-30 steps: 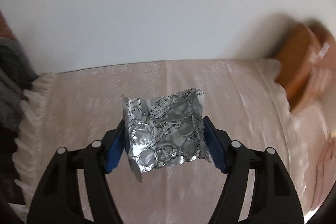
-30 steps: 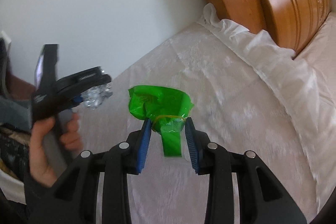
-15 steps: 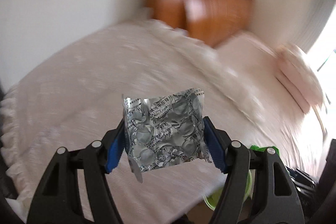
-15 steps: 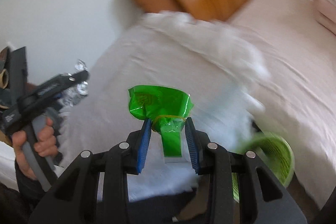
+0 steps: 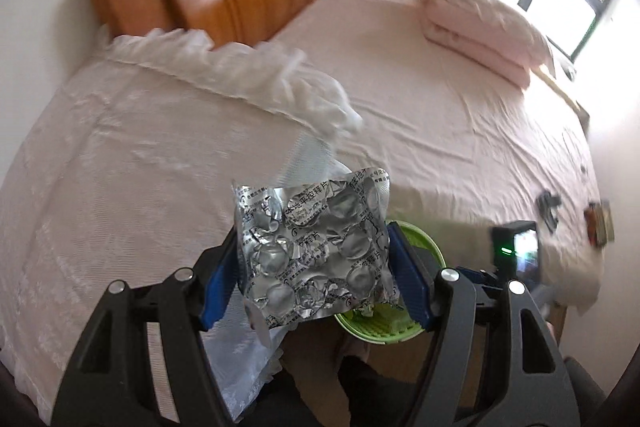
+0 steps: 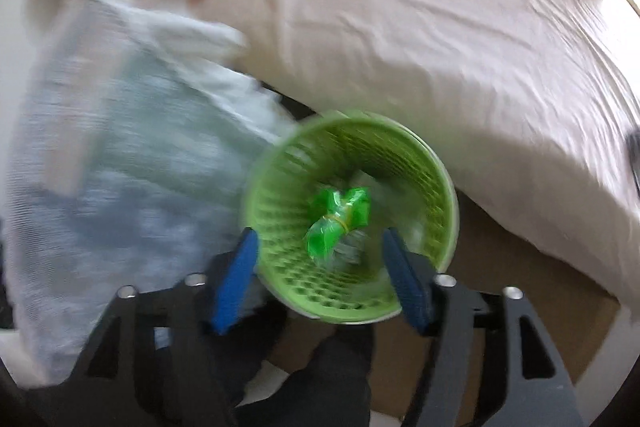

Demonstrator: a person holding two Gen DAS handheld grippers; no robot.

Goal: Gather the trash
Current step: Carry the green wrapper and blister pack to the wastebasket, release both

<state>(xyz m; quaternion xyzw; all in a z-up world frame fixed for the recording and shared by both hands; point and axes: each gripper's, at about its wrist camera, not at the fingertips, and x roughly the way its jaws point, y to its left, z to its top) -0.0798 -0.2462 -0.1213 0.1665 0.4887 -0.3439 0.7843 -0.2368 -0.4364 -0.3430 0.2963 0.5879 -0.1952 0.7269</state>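
- The left gripper [image 5: 314, 269] is clamped on a crumpled silver blister pack [image 5: 312, 251]; its blue pads press the pack's two side edges.
- The pack faces the camera nearly flat, its long axis running from 9 o'clock to 3 o'clock across the jaws and tilted slightly up toward 2 o'clock.
- A green mesh basket [image 5: 424, 243] shows behind the pack, at about 4 o'clock from it, beside the pink bed [image 5: 460, 115].
- The right gripper [image 6: 320, 277] has just been opening; its jaws stand apart and nothing is pressed between them.
- A green wrapper bundle [image 6: 336, 219] lies inside the green mesh basket [image 6: 280, 187], its long axis running from 7 o'clock to 1 o'clock, flared end toward 1 o'clock.
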